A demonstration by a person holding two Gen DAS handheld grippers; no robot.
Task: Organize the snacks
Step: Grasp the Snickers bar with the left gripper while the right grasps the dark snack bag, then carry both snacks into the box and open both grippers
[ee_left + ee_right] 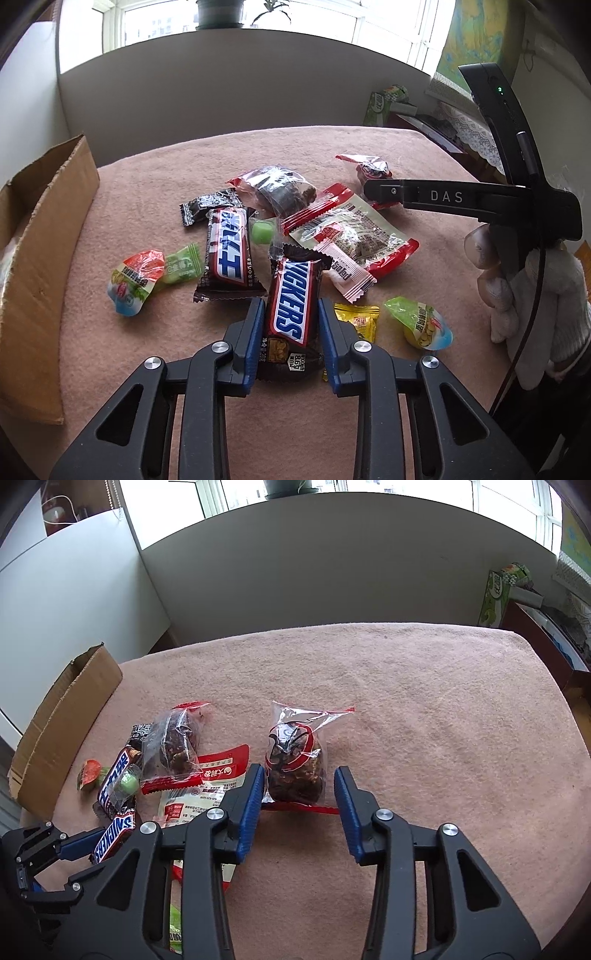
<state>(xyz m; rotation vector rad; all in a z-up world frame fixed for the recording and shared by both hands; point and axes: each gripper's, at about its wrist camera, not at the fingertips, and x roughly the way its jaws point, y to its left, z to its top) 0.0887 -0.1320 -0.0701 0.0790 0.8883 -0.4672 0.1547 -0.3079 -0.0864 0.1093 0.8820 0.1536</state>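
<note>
With the snacks heaped on the tabletop (155, 369), the left tongs (291, 317) grip a Snickers bar (291, 314) and the right tongs (300, 786) gape around a clear date bag (297, 771), so next, probably, both go to the cardboard box (40, 266)

Black plastic linkage arms on the left gripper (291, 325), with triangular cut-outs and round silver screws at the joints; ribbed blue pads (255, 343) lining the fingers; same black-and-blue build on the right gripper (299, 797); white "DAS" lettering and a small green light on its black body; white knitted glove (546, 314); thin black cable (532, 317) alongside.
</note>
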